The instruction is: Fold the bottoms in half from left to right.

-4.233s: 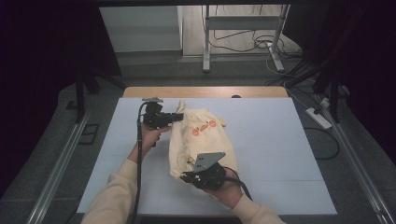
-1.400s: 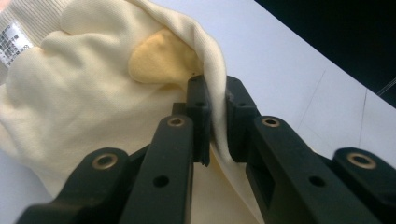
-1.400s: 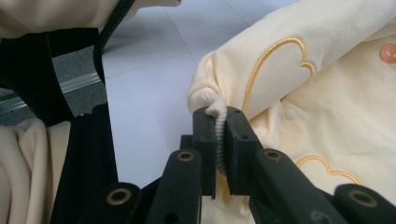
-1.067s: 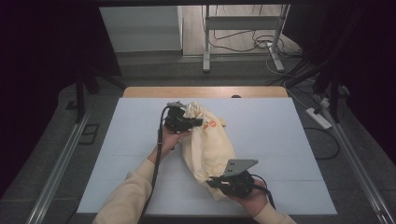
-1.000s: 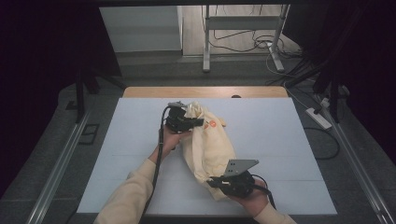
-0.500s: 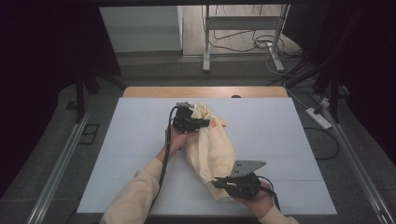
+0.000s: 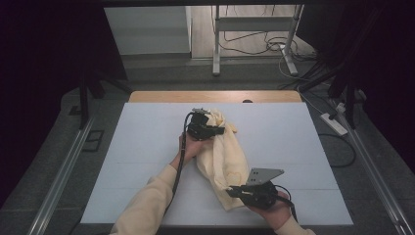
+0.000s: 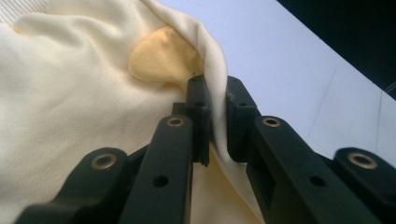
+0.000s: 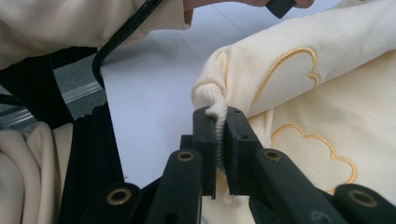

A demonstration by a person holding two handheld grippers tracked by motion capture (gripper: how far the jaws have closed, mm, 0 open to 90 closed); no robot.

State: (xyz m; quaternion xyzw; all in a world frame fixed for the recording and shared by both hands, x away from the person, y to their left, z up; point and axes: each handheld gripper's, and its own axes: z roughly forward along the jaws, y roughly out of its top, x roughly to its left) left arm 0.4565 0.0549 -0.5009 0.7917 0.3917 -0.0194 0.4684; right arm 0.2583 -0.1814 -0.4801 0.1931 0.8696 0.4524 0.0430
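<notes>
Cream sweatshirt [image 7: 222, 156], pinched by both tongs, left [image 7: 204, 128] far and right [image 7: 247, 192] near, has swung rightward, nearly stretched straight.

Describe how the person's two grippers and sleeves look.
Both grippers are black. The left gripper trails a black cable along the forearm; the right gripper carries a grey three-cornered plate on top and a looping black cable. Up close, each has two flat black jaws on perforated black arms with brass-coloured rivets. The person wears pale cream sleeves with a ribbed cuff.
</notes>
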